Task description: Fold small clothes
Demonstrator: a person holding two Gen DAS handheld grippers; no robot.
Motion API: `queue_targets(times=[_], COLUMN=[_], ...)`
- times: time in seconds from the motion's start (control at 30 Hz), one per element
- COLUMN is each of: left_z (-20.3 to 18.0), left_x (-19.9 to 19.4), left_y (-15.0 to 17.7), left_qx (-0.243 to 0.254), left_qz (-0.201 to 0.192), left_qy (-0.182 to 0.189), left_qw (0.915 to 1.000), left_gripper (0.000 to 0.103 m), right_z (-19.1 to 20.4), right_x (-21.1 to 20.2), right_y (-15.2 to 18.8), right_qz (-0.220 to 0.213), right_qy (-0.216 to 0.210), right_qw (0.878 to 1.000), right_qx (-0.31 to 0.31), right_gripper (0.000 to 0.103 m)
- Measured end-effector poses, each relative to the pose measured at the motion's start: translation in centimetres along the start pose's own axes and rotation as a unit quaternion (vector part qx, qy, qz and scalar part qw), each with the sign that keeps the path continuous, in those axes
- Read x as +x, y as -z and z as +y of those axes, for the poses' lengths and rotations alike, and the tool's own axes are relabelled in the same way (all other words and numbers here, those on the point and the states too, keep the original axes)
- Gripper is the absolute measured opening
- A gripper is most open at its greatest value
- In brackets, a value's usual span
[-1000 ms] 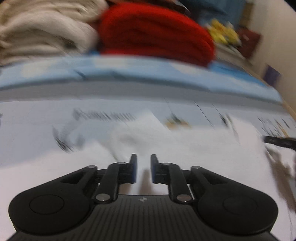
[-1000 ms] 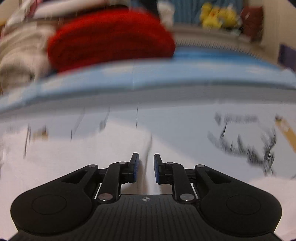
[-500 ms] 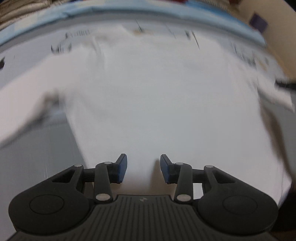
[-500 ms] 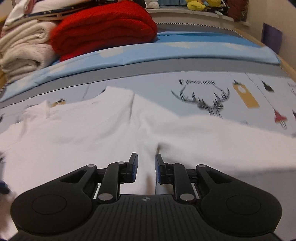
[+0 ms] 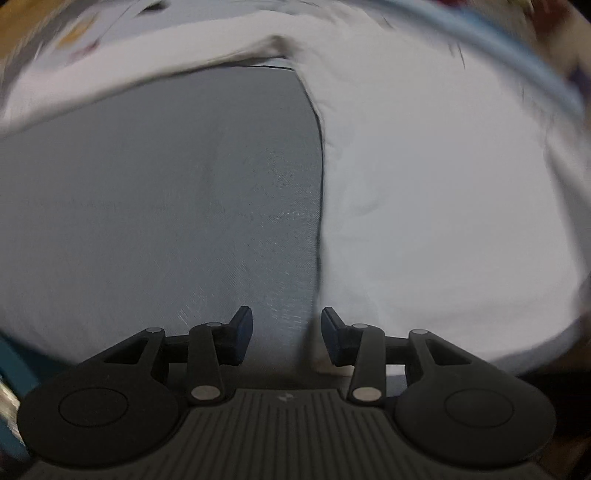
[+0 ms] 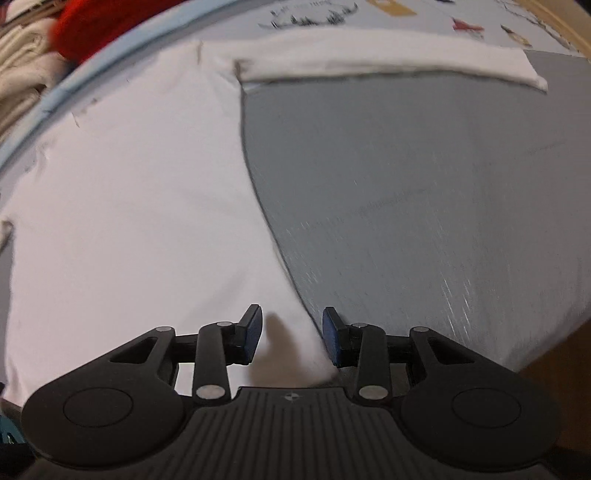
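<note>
A grey bedsheet (image 5: 166, 206) carries a spread white shirt (image 6: 140, 192). Only the right view shows a red blanket (image 6: 85, 18), upper left. Left gripper (image 5: 287, 334) and right gripper (image 6: 291, 334), jaws just opening, stand parted at the shirt's bottom corners, gripping nothing.

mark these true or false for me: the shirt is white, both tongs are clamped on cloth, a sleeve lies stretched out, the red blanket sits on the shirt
1. The shirt is white. True.
2. Both tongs are clamped on cloth. False: the left tongs and right tongs stand open, having just been opening, gripping nothing.
3. A sleeve lies stretched out sideways. True.
4. The red blanket sits on the shirt. False: it lies beyond the shirt, at the far edge.
</note>
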State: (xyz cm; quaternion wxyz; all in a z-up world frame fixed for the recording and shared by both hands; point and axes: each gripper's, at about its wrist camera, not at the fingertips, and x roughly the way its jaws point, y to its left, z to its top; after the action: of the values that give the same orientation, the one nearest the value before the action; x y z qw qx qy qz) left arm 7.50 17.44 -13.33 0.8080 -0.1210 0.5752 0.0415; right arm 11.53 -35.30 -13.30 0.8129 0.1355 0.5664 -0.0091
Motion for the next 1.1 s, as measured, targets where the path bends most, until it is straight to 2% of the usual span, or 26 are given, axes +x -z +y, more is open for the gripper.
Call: queue_targets(times=[0.07, 0.13, 0.23, 0.27, 0.3, 0.33, 0.4, 0.47, 0.53, 0.67, 0.7, 0.77, 0.83, 0.9, 0.97, 1.0, 1.03, 1.1], left_z=[0.6, 0.9, -0.1, -0.4, -0.8, -0.9, -0.6, -0.4, 0.0, 0.1, 0.0, -0.7, -1.4, -1.8, -1.9, -2.0, -2.0, -2.2], left_x=[0.1, 0.7, 1.9, 1.9, 1.8, 1.5, 0.6, -0.9, -2.1, -0.6, -0.6, -1.6, -2.9, -3.1, -2.1, -0.8, 0.3, 0.3], left_y=[0.2, 0.6, 1.2, 1.4, 1.5, 1.5, 1.7, 2.2, 3.2, 3.8, 3.7, 3.2, 3.0, 3.3, 3.3, 3.4, 3.6, 3.5], left_qx=[-0.046, -0.076, -0.055, -0.039, -0.025, -0.017, -0.026, -0.03, -0.032, -0.02, -0.013, 0.001, 0.013, 0.02, 0.021, 0.022, 0.024, 0.025], left_qz=[-0.009, -0.008, 0.01, 0.006, 0.004, 0.002, -0.011, -0.033, -0.039, 0.011, 0.011, -0.018, -0.05, -0.059, -0.035, -0.01, 0.018, 0.016], left_qy=[0.03, 0.051, 0.024, 0.015, 0.009, 0.008, 0.02, 0.028, 0.033, -0.003, -0.011, -0.023, -0.011, 0.01, 0.02, 0.012, -0.001, -0.002], left_qw=[0.9984, 0.9958, 0.9981, 0.9991, 0.9996, 0.9998, 0.9994, 0.9986, 0.9982, 0.9997, 0.9998, 0.9996, 0.9986, 0.998, 0.999, 0.9996, 0.9995, 0.9995], left_gripper=[0.046, 0.046, 0.043, 0.043, 0.034, 0.005, 0.006, 0.005, 0.006, 0.007, 0.01, 0.01, 0.013, 0.013, 0.013, 0.016, 0.016, 0.017], right_z=[0.0, -0.2, 0.4, 0.6, 0.7, 0.6, 0.0, -0.7, -1.2, -1.3, -1.2, -0.6, 0.1, 0.8, 0.9, 0.8, 0.7, 1.3], right_x=[0.5, 0.9, 1.1, 1.0, 1.0, 1.0, 0.1, -2.0, -3.1, -0.8, -0.4, -1.0, -2.1, -2.4, -1.1, -0.3, 0.1, -0.5], right_y=[0.4, 0.9, 1.3, 1.5, 1.7, 1.8, 1.9, 1.9, 2.2, 3.1, 3.1, 3.1, 3.2, 3.3, 3.4, 3.4, 3.6, 3.3], right_qz=[0.003, 0.009, 0.005, 0.002, 0.001, 0.002, -0.008, -0.036, -0.046, 0.011, 0.017, -0.002, -0.034, -0.046, -0.012, 0.009, 0.016, 0.004], right_qy=[0.017, 0.015, 0.023, 0.028, 0.028, 0.024, 0.015, 0.007, 0.012, 0.042, 0.047, 0.05, 0.046, 0.032, 0.028, 0.037, 0.043, 0.044], right_qw=[1.0, 1.0, 0.999, 0.999, 0.999, 0.999, 1.0, 0.999, 0.999, 0.999, 0.999, 0.999, 0.998, 0.998, 0.999, 0.999, 0.999, 0.998], right_qx=[-0.01, -0.005, -0.033, -0.042, -0.043, -0.04, -0.019, 0.009, 0.019, 0.018, 0.02, 0.011, -0.009, -0.03, -0.032, -0.03, -0.03, -0.036], right_gripper=[0.038, 0.038, 0.037, 0.029, 0.008, 0.006, 0.005, 0.005, 0.005, 0.006, 0.007, 0.007, 0.012, 0.012, 0.012, 0.012, 0.011, 0.013])
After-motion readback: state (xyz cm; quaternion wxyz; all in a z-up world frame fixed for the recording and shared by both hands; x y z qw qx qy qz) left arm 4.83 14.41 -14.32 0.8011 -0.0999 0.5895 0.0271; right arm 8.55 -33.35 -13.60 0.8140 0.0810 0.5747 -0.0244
